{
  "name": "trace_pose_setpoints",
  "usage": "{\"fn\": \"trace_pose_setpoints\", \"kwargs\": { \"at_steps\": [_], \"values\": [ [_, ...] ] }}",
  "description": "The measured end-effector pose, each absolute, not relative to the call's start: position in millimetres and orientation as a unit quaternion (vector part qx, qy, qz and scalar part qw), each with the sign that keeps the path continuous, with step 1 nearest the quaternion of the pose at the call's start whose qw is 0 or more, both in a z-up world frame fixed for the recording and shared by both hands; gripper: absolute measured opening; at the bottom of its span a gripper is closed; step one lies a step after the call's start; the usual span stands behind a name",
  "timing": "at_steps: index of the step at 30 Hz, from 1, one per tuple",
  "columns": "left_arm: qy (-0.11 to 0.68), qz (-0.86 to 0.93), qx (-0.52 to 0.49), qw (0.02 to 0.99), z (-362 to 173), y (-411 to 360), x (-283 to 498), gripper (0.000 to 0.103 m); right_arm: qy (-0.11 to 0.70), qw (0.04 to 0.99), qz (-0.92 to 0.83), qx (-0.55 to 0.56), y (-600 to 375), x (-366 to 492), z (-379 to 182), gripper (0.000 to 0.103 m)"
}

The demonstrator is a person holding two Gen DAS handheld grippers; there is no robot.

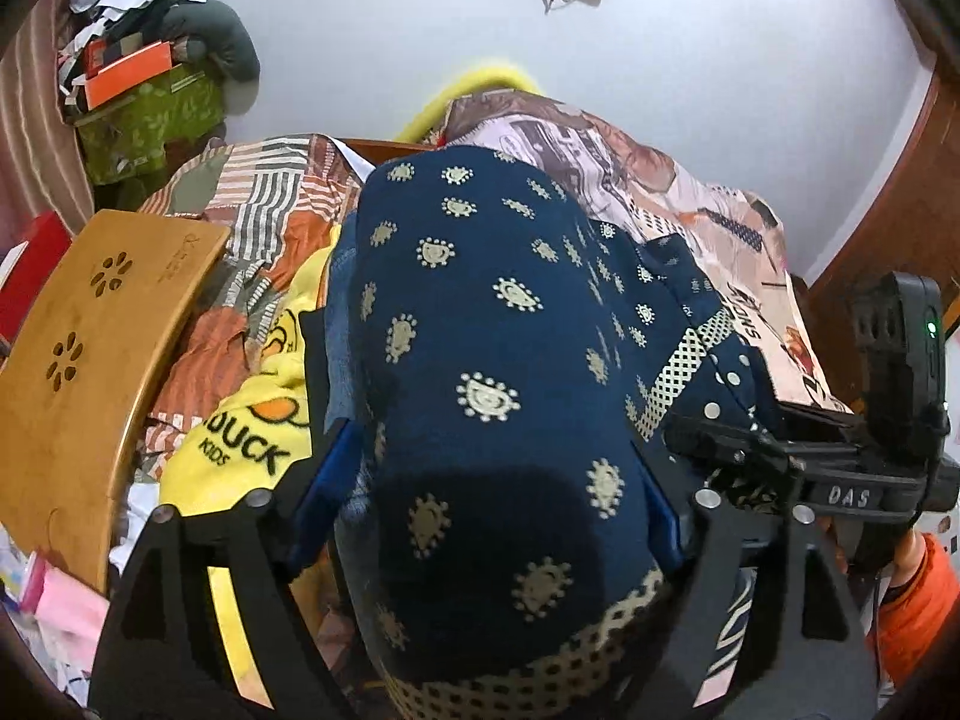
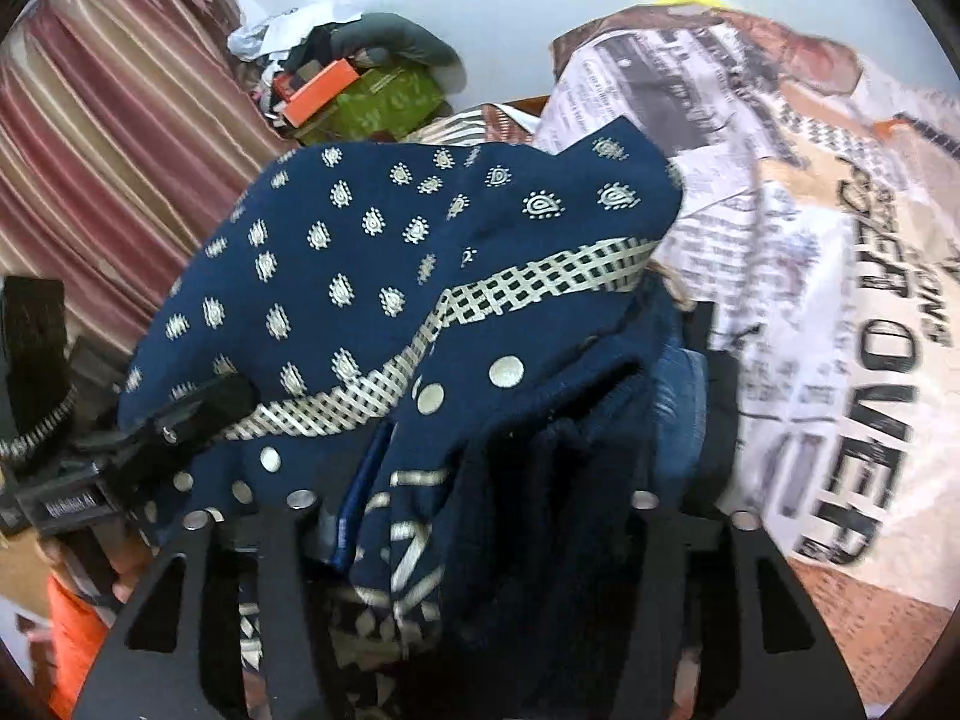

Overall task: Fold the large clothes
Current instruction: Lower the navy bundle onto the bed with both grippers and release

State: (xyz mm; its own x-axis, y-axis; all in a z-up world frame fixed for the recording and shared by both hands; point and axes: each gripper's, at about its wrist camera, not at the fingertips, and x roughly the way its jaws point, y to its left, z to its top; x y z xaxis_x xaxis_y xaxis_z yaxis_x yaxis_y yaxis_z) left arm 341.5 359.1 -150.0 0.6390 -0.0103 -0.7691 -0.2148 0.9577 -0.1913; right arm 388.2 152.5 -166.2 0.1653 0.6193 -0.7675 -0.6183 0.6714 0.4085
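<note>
Navy garment (image 1: 480, 360) clamped in left tongs (image 1: 486, 516) and right tongs (image 2: 498, 480), yellow "DUCK KIDS" cloth (image 1: 240, 450) beside.

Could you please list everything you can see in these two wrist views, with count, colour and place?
navy printed garment: one, dark blue with cream motifs and a checked band, draped between both grippers
newspaper-print blanket: one, cream and brown with black lettering, behind the garment on the right
yellow duck blanket: one, yellow with black text, left of the garment
patchwork striped cloth: one, orange, grey and white, behind the yellow one
wooden lap tray: one, tan with paw cut-outs, far left
green box: one, leaf-patterned, topped with clutter and an orange box
curtain: one, striped pink and beige, left
left gripper: black, shut on the garment
right gripper: black, shut on the garment
</note>
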Motion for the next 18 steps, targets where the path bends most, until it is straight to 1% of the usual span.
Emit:
{"fn": "trace_pose_setpoints", "kwargs": {
  "at_steps": [2, 4, 8, 13, 18],
  "values": [
    [0.419, 0.058, -0.129, 0.897, -144.9, 353.2, 332.2, 0.084, 0.494, 0.776, 0.39, -0.025, 141.8, 377.0, -159.1, 0.068],
    [0.416, 0.062, -0.121, 0.899, -139.4, 346.0, 320.5, 0.085, 0.488, 0.792, 0.366, -0.032, 129.9, 367.9, -151.3, 0.071],
    [0.411, 0.074, -0.102, 0.903, -132.4, 335.4, 299.5, 0.088, 0.485, 0.802, 0.343, -0.06, 108.6, 351.7, -145.3, 0.072],
    [0.416, 0.094, -0.095, 0.9, -122.8, 330.0, 274.7, 0.089, 0.482, 0.808, 0.327, -0.088, 91.2, 333.5, -136.4, 0.072],
    [0.393, 0.118, -0.065, 0.91, -93.8, 314.5, 247.1, 0.089, 0.444, 0.828, 0.336, -0.066, 71.7, 307.3, -99.1, 0.072]
  ]
}}
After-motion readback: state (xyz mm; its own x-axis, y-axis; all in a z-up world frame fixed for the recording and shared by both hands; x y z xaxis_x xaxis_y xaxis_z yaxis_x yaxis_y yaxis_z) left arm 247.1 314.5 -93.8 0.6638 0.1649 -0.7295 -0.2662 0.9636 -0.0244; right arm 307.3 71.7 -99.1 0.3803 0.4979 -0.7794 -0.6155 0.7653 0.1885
